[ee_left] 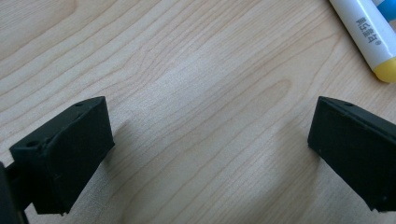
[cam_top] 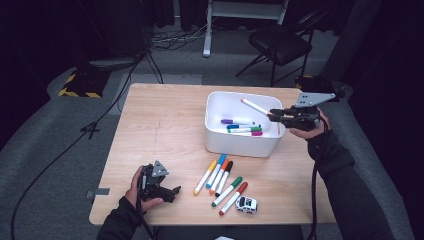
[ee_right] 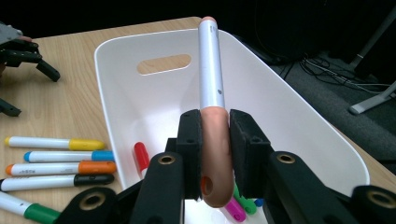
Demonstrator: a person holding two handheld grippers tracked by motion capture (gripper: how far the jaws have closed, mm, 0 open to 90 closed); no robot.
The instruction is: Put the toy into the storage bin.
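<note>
Markers [cam_top: 220, 179] and toy car [cam_top: 246, 204] near empty, gaping left tongs [cam_top: 173, 194]; right tongs [cam_top: 274, 116] clamping pink marker [cam_top: 255, 106].

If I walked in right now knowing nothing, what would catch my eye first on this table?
Probably the right gripper at the table's right side, shut on a peach-capped marker held over the white bin, which already has several markers lying in it. Next, the row of loose markers lying on the wooden table in front of the bin, with a small toy car beside them. The left gripper rests open near the front left corner.
</note>
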